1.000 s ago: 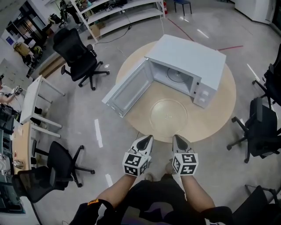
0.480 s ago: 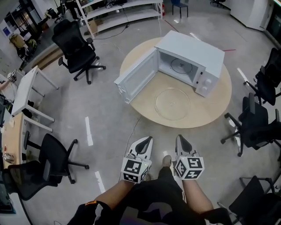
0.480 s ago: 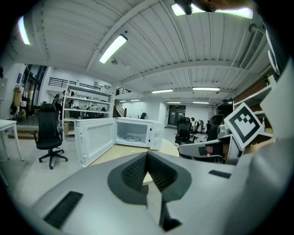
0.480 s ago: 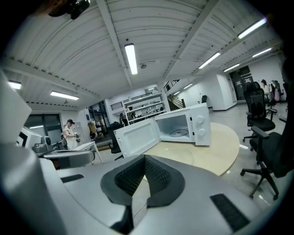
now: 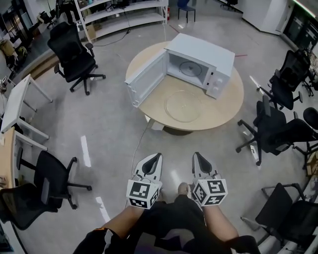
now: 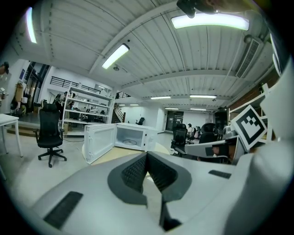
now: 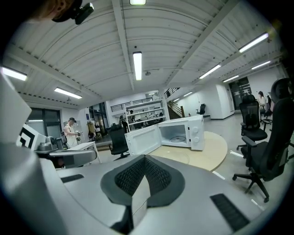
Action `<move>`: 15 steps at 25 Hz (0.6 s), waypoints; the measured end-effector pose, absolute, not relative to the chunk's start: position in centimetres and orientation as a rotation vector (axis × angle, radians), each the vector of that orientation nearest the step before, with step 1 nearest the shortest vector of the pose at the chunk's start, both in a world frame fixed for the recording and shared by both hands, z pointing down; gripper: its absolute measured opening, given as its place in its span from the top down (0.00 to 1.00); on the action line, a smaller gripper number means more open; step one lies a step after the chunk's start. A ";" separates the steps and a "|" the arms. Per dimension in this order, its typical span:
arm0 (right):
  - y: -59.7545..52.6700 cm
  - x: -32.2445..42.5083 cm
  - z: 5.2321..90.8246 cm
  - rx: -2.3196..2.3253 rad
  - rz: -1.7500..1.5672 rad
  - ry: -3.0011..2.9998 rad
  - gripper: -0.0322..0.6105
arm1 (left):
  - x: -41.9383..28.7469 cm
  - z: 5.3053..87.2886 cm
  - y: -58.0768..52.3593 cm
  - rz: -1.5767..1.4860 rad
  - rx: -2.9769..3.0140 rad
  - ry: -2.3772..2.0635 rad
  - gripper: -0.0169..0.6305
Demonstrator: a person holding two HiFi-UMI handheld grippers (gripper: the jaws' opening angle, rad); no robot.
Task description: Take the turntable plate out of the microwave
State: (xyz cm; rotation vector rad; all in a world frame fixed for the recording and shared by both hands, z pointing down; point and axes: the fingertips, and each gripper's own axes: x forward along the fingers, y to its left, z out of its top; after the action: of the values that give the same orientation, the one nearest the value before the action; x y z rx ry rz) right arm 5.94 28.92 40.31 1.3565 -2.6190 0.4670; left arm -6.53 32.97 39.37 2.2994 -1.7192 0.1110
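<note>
The white microwave (image 5: 201, 60) stands on a round wooden table (image 5: 231, 99) with its door (image 5: 144, 79) swung open to the left. The clear glass turntable plate (image 5: 184, 105) lies flat on the table in front of the microwave. Only the roller ring (image 5: 189, 68) shows in the cavity. My left gripper (image 5: 155, 157) and right gripper (image 5: 197, 155) are side by side over the floor, well short of the table, both shut and empty. The microwave (image 6: 133, 137) appears far ahead past the shut jaws in the left gripper view, and likewise the microwave (image 7: 181, 132) in the right gripper view.
Black office chairs stand around: one at the back left (image 5: 72, 54), one at the near left (image 5: 52, 176), several at the right (image 5: 278, 131). A white desk (image 5: 17, 109) is at the left and shelving (image 5: 119, 12) at the back. A person (image 7: 71, 131) stands far off.
Both grippers have drawn back from the table together, so the microwave and plate look smaller and farther away. The jaws stay shut and the plate has not moved on the table.
</note>
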 end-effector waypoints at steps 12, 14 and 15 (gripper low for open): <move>36.4 13.2 38.1 1.244 0.402 -2.729 0.92 | 2.6 37.0 40.7 0.078 2.290 -1.803 0.90; 37.7 15.2 38.0 1.226 0.392 -2.745 0.92 | 4.8 37.0 42.1 0.076 2.278 -1.816 0.90; 38.2 16.2 37.9 1.219 0.387 -2.751 0.92 | 5.9 37.0 42.8 0.077 2.276 -1.822 0.90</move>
State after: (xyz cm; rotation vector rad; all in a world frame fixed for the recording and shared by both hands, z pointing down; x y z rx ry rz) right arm 16.18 38.23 37.91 1.2191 -2.7515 0.3873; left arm 5.89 42.79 37.01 2.2762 -1.8220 0.0767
